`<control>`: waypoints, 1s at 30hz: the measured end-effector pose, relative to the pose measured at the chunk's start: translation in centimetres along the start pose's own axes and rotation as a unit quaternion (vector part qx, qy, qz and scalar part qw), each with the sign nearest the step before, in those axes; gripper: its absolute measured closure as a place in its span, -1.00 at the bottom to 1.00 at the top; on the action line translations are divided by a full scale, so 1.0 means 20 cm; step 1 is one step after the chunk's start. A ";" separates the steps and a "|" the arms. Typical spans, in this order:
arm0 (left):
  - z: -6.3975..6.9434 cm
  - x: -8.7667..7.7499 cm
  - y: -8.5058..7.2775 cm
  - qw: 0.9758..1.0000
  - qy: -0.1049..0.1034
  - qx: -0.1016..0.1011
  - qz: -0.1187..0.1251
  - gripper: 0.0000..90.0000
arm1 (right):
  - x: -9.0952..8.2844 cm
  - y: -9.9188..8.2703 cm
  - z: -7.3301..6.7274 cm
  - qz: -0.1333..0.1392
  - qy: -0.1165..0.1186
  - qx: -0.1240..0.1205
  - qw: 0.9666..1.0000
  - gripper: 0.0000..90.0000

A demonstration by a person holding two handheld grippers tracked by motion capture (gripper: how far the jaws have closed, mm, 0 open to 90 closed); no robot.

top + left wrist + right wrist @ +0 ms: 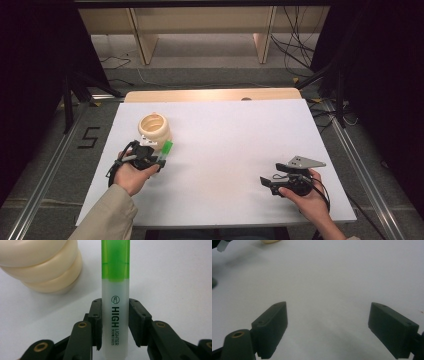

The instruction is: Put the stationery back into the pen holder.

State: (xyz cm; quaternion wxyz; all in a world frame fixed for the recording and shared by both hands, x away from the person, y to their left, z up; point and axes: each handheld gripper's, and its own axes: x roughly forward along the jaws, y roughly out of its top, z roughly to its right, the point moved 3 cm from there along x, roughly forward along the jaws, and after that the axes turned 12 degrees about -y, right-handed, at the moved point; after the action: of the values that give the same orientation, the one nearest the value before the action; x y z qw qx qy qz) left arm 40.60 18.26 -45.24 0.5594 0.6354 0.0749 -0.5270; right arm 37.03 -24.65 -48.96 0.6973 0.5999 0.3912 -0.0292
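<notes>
We see a white tabletop (225,150) with a person's two hands coming in from the near edge, each one holding a gripper.

The left gripper (159,159) is at the left side of the tabletop. Its fingers (96,322) are closed on a highlighter (115,302), one finger on each side of the pale, half-clear barrel. On the barrel we can read the printed word "HIGHLIGHTER" in black. The green cap of the highlighter points away from the gripper, and in the high view the highlighter (166,148) shows as a small green piece sticking out past the fingers.

Just beside the highlighter stands a cream-coloured ribbed cup (154,128), upright, with its opening on top. In the left gripper view the ribbed cup (42,265) is at the upper left, close to the cap, and we cannot tell if they touch.

The right gripper (266,183) is at the right side of the tabletop, well apart from the cup and the highlighter. Its fingers (270,327) are spread wide and hold nothing; between them we see only the white surface. A grey three-cornered plate (302,162) sits on top of this gripper.
</notes>
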 end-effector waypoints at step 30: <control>-0.04 -0.06 0.03 0.998 0.017 -0.005 0.067 0.47 | 0.00 0.00 0.00 -0.001 0.000 0.000 1.000 -0.63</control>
State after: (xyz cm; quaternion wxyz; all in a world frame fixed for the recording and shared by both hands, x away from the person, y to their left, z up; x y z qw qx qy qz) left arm 40.99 19.24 -44.13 0.5957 0.6447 0.0441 -0.4771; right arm 37.02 -24.61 -48.97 0.6972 0.5995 0.3920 -0.0300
